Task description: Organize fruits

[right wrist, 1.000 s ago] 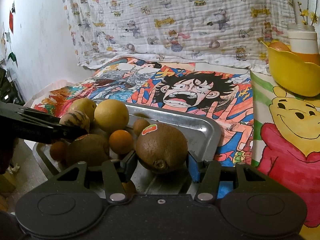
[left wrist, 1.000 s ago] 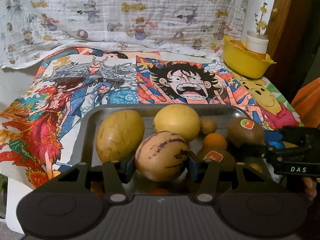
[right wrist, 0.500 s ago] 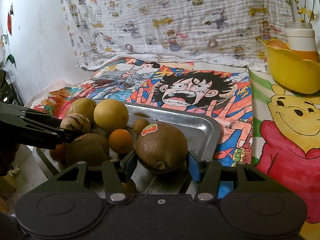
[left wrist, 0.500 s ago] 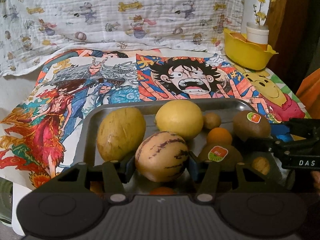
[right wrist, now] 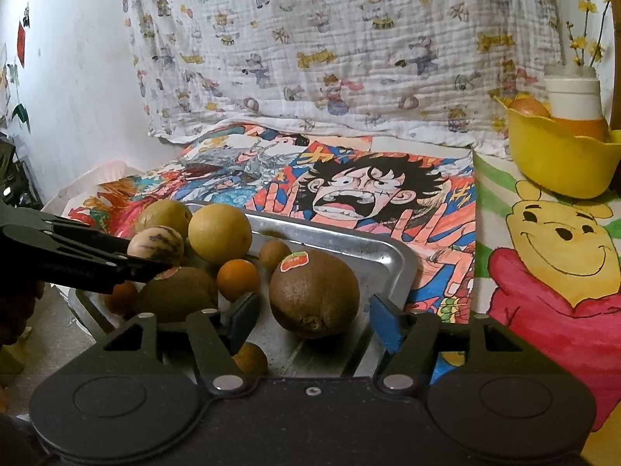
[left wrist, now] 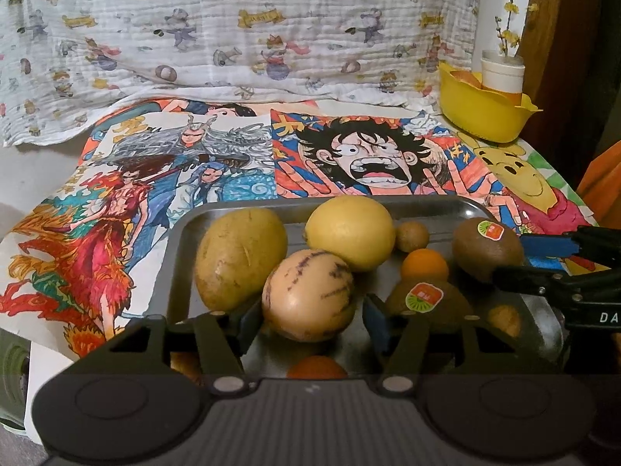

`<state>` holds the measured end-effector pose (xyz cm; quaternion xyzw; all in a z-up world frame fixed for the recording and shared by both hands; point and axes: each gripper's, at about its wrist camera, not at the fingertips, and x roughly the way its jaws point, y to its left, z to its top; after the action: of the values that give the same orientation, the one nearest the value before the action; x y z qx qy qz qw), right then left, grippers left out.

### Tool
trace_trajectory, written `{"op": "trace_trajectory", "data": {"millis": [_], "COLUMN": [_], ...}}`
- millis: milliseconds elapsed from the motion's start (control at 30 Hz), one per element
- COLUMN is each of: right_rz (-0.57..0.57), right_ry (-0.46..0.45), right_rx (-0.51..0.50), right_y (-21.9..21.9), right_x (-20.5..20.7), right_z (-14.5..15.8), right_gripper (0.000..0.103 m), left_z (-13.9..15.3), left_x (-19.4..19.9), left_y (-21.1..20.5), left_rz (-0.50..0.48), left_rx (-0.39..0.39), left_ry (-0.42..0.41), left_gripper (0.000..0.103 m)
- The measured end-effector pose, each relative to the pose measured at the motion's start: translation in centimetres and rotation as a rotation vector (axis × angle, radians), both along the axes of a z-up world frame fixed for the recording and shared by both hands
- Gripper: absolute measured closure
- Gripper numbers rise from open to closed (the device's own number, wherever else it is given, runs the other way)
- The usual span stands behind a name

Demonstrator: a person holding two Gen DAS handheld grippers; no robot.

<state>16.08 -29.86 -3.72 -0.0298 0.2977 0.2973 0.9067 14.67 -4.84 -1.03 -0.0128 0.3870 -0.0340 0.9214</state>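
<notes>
A metal tray (left wrist: 182, 240) holds several fruits. A tan, purple-striped melon (left wrist: 308, 295) lies between the fingers of my left gripper (left wrist: 310, 320), whose jaws are opening; a gap shows at the right pad (left wrist: 374, 320). A brown kiwi (right wrist: 314, 293) with a red-green sticker rests on the tray (right wrist: 388, 260) between the fingers of my right gripper (right wrist: 312, 320). Those jaws are opening too, with gaps on both sides. Around them lie a yellow lemon (left wrist: 349, 233), a yellow-green oval fruit (left wrist: 238, 258), a small orange (left wrist: 424, 266) and a second stickered kiwi (left wrist: 427, 299).
A yellow bowl (right wrist: 559, 159) with a white cup (right wrist: 572, 95) and orange fruit stands at the back right. Cartoon posters (left wrist: 361, 155) cover the table, and a printed cloth (left wrist: 233, 19) hangs behind. The tray sits at the table's near edge.
Both grippers' jaws have widened, and their pads have come off the striped melon and the kiwi. Neither hand has shifted noticeably.
</notes>
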Motion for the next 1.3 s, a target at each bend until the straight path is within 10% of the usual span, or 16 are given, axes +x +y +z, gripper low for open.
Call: {"op": "trace_trajectory", "data": {"millis": [700, 1300], "right_rz": [-0.054, -0.125], "right_ry": [-0.079, -0.154], "right_rx": [0.066, 0.127], "right_y": [-0.7, -0.3], "right_x": [-3.6, -8.3], "right_z": [1.8, 2.0], "right_gripper": [0.010, 0.001], "left_z": [2.6, 2.3], "left_x": [-4.0, -9.7], "left_y": [0.4, 2.4], "left_rz": [0.055, 0.191], "left_rx": [-0.008, -0.079], "left_ry": [-0.126, -0.202], "left_gripper": [0.005, 0.001]}}
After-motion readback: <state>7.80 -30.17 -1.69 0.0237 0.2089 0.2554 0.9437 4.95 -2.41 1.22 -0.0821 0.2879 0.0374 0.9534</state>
